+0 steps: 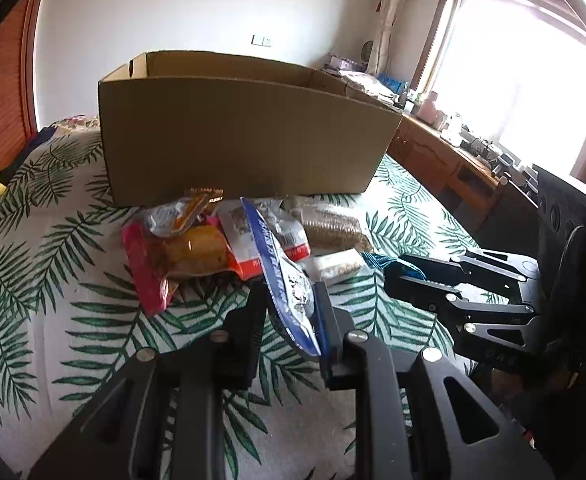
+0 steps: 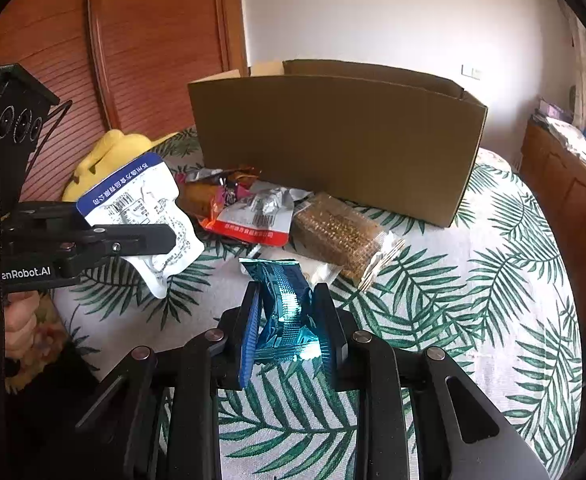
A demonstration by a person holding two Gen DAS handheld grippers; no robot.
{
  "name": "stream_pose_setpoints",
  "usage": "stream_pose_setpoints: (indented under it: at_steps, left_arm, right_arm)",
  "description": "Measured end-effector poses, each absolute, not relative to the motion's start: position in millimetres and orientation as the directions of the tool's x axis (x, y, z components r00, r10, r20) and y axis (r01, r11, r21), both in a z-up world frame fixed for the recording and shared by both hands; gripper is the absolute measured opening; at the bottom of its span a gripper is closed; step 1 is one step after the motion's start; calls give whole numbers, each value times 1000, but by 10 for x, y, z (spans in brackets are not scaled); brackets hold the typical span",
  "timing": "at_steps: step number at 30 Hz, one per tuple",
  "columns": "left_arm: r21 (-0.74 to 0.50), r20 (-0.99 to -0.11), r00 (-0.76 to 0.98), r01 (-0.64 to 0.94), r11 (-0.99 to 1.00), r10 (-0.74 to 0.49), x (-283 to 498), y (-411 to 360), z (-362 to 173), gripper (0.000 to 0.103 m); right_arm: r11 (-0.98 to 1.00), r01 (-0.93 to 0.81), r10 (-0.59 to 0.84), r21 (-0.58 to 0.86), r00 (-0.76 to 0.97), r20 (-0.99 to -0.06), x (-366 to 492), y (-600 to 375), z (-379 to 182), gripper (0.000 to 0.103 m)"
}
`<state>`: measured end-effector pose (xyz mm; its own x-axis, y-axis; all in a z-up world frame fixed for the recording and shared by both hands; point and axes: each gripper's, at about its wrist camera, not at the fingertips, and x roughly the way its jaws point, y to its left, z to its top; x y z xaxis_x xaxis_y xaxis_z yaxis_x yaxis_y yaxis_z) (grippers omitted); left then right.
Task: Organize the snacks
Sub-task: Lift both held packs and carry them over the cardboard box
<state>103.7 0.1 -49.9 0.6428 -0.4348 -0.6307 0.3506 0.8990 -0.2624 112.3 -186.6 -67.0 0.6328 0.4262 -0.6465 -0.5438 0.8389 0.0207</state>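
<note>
An open cardboard box (image 1: 245, 136) (image 2: 333, 140) stands on the leaf-print bedspread (image 1: 53, 280). Against its near wall lies a pile of snacks: a red packet (image 1: 149, 268), an orange cake pack (image 1: 201, 248), a white-and-red pouch (image 2: 253, 216) and a brown cracker pack (image 1: 333, 228) (image 2: 341, 236). My left gripper (image 1: 291, 296) (image 2: 169, 236) is shut on a blue-and-white pouch (image 1: 289, 280) (image 2: 145, 208), which is lifted off the bed. To its right, my right gripper (image 2: 287, 296) (image 1: 393, 280) is shut on a teal foil packet (image 2: 289, 304), just in front of the pile.
A yellow plush (image 2: 105, 152) lies left of the box, in front of a wooden wardrobe (image 2: 153, 40). A cluttered wooden cabinet (image 1: 433, 152) runs under the window on the right. A person's hand (image 2: 17, 320) holds the left gripper.
</note>
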Motion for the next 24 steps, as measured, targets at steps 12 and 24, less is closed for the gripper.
stream_pose_setpoints:
  at_steps: [12,24]
  left_arm:
    - [-257,-593,667,376,890,-452,1217,-6,-357,20]
    - [-230,-532,709,405,885,-463,1501,2,-77,20]
  right_arm:
    - [850,-526,419,17,656,-628,1191,-1932,-541,25]
    - [859,-511,403,-13,693,-597,1348,-1992,-300,25]
